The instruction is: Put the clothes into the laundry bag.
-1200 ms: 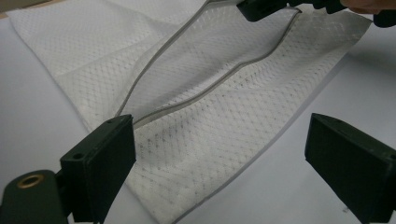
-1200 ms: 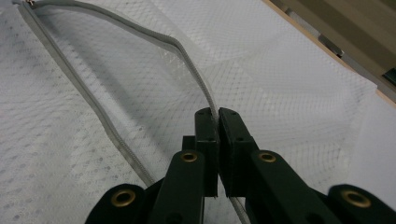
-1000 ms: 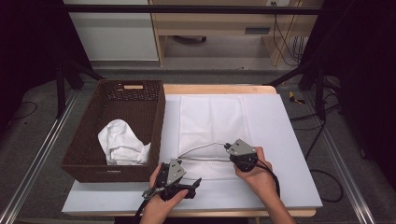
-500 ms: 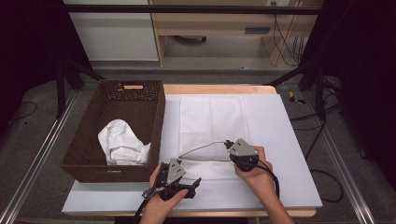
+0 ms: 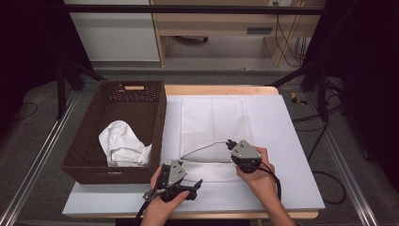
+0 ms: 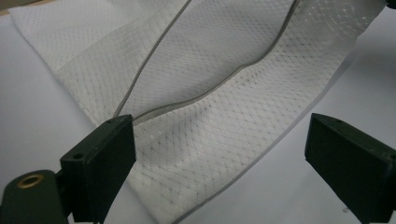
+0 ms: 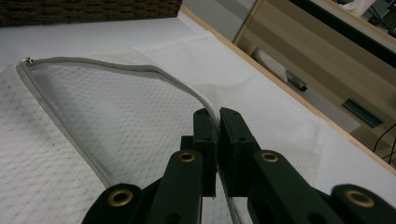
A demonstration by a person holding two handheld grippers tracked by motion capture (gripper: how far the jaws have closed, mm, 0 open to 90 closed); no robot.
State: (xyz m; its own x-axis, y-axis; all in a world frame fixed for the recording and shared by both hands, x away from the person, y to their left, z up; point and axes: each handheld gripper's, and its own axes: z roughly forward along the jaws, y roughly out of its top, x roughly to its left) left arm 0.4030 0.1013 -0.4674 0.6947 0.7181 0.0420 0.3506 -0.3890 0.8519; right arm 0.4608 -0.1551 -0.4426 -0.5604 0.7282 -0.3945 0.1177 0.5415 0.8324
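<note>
A white mesh bag (image 5: 214, 117) lies flat on the white table, its grey zip edge (image 7: 107, 65) lifted into an arch at the near end. My right gripper (image 5: 230, 143) is shut on that upper edge, the jaws (image 7: 215, 114) pinching the grey band and holding it above the lower layer. My left gripper (image 5: 195, 184) rests low at the bag's near left corner. Its jaws stand wide open (image 6: 219, 123), with the mesh (image 6: 224, 93) and the open mouth of the bag just ahead of them and nothing between them.
A dark wicker basket (image 5: 84, 157) stands at the table's left with a crumpled white cloth (image 5: 123, 143) inside. Wooden furniture (image 5: 226, 28) and black frame legs (image 5: 306, 70) stand beyond the far edge. A cable (image 5: 275, 181) trails from the right gripper.
</note>
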